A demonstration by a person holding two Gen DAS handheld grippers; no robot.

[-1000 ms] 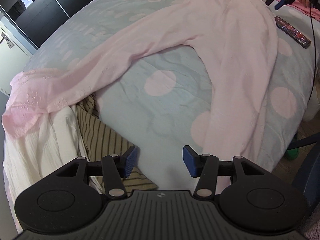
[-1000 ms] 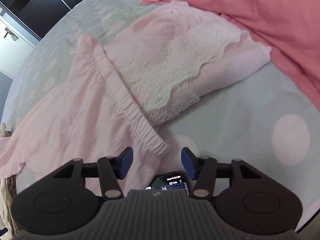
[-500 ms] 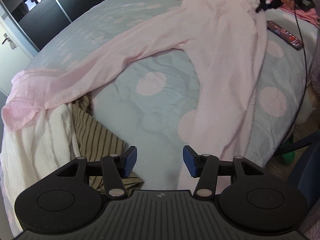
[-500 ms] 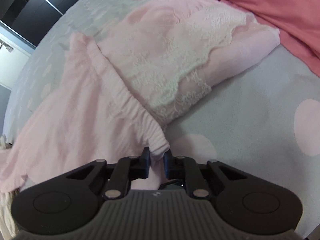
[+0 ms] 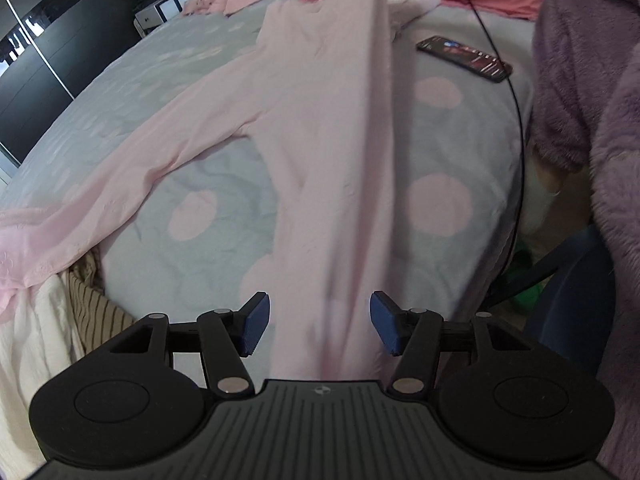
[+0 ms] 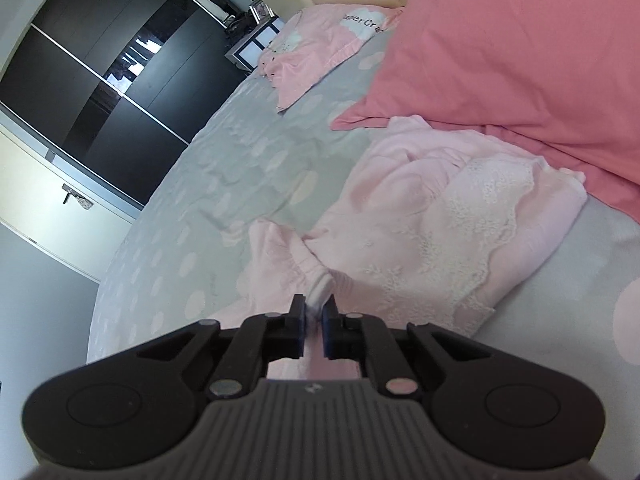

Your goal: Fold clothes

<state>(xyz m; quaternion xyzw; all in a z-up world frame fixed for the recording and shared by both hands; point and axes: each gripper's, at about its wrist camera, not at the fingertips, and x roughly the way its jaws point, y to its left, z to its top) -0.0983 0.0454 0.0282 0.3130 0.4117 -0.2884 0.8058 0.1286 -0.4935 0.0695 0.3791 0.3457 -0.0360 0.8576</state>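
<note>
Waistband [image 6: 320, 289] of pink trousers [image 5: 328, 168] clamped in right gripper [image 6: 313, 316]; trouser leg between spread-apart left gripper [image 5: 319, 322] fingers.

One pair of long pale pink cotton trousers [image 5: 332, 152] lies spread over one bed with a grey cover dotted in pink [image 5: 224, 184]. One folded pale pink garment with white lace trim [image 6: 460, 232] sits beside one large coral-pink pillow [image 6: 520, 52], and one pale pink printed pillowcase [image 6: 320, 44] lies further off. One black phone with a lit screen [image 5: 464, 58] rests on the cover. At the bed's edge are two more cloths: one cream crinkled one [image 5: 36, 340] and one tan striped one [image 5: 96, 312]. Two grippers show, one per view, each with two blue-padded fingers [image 5: 254, 322].
</note>
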